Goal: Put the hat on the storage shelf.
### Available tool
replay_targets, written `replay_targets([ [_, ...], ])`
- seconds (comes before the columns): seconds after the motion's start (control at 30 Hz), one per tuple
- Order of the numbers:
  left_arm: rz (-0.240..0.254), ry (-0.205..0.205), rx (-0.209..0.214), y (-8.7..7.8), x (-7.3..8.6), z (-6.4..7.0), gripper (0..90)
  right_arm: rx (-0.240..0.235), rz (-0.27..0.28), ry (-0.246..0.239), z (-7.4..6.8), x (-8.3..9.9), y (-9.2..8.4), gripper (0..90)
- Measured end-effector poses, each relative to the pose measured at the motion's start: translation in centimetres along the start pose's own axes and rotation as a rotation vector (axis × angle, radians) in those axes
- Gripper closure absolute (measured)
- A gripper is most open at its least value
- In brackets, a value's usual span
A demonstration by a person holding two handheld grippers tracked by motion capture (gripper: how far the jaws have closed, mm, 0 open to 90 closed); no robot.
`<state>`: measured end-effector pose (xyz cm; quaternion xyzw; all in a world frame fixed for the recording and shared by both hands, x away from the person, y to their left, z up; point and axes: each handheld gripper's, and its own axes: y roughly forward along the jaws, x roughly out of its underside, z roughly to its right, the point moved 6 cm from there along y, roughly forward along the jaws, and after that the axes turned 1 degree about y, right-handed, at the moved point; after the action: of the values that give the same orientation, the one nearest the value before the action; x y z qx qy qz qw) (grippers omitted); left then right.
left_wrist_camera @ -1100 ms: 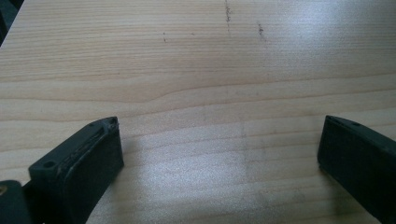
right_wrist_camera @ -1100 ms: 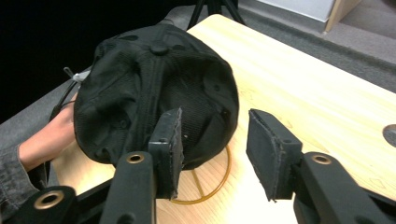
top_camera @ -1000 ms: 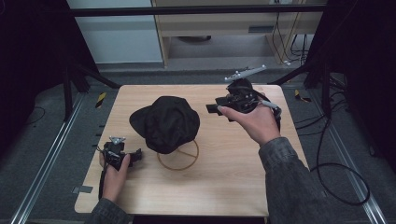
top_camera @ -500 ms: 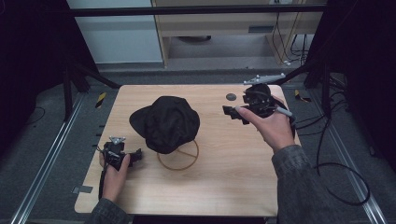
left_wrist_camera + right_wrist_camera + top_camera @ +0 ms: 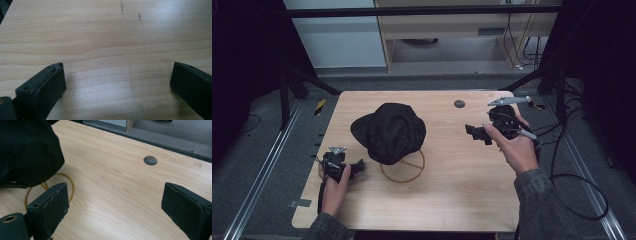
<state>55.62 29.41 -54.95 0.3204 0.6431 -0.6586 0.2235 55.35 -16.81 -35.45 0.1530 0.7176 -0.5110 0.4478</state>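
Observation:
A black cap [image 5: 389, 131] lies in the middle of the wooden table [image 5: 452, 185], resting partly on a round wooden ring stand [image 5: 404, 170]. In the right gripper view the cap [image 5: 25, 152] and the ring [image 5: 71, 185] sit at the upper left. My right gripper [image 5: 475, 133] hovers right of the cap, open, with nothing between its jaws. My left gripper [image 5: 357, 166] rests low at the table's front left, open and holding nothing. Bare wood lies between its jaws in the left gripper view.
A round cable hole [image 5: 459, 104] is set in the table's far right part, also seen as a hole [image 5: 150, 160] in the right gripper view. Cables [image 5: 582, 195] trail off the table's right side. Metal frame rails [image 5: 257, 175] flank the table.
My right gripper has drawn away from the cap, moving right and toward the near side. The left gripper has stayed put.

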Motion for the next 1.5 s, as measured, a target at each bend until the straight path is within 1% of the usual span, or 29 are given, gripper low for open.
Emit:
replay_targets([
  [0.03,0.0,0.0,0.0,0.0,0.0,0.0,0.0,0.009,-0.008,0.0,0.2,0.7,0.2,8.5],
  [0.13,0.0,0.0,0.0,0.0,0.0,0.0,0.0,0.016,-0.017,0.012,0.5,1.8,0.5,9.9],
  [0.17,0.0,0.0,0.0,0.0,0.0,0.0,0.0,0.023,-0.023,0.006,0.7,2.2,0.8,10.3],
  [0.27,0.0,0.0,0.0,0.0,0.0,0.0,0.0,0.029,-0.03,0.013,0.9,3.3,1.2,11.2],
  [0.53,0.0,0.0,0.0,0.0,0.0,0.0,0.0,0.022,-0.069,0.023,0.9,6.6,2.9,12.1],
  [0.57,0.0,0.0,0.0,0.0,0.0,0.0,0.0,0.022,-0.069,0.023,0.9,6.6,2.9,12.1],
  [0.6,0.0,0.0,0.0,0.0,0.0,0.0,0.0,0.022,-0.074,0.023,1.0,7.4,3.3,12.3],
  [0.63,0.0,0.0,0.0,0.0,0.0,0.0,0.0,0.021,-0.078,0.025,1.0,7.7,3.4,12.3],
  [0.8,0.0,0.0,0.0,0.0,0.0,0.0,0.0,0.015,-0.098,0.034,0.9,9.3,4.2,12.3],
  [0.87,0.0,0.0,0.0,0.0,0.0,0.0,0.0,0.011,-0.102,0.045,0.8,9.9,4.6,12.3],
  [0.93,0.0,0.001,0.0,0.0,0.0,0.0,0.0,0.013,-0.108,0.04,0.8,10.4,4.9,12.3],
  [1.03,0.0,0.0,0.0,0.0,0.0,0.0,0.0,0.012,-0.117,0.046,0.7,11.4,5.4,12.3],
  [1.17,0.0,0.0,0.0,0.0,0.0,0.0,0.0,0.008,-0.129,0.06,0.6,12.6,6.0,12.3],
  [1.5,0.0,0.0,0.0,0.0,0.0,0.0,0.0,0.007,-0.145,0.091,0.5,15.0,7.4,12.3],
])
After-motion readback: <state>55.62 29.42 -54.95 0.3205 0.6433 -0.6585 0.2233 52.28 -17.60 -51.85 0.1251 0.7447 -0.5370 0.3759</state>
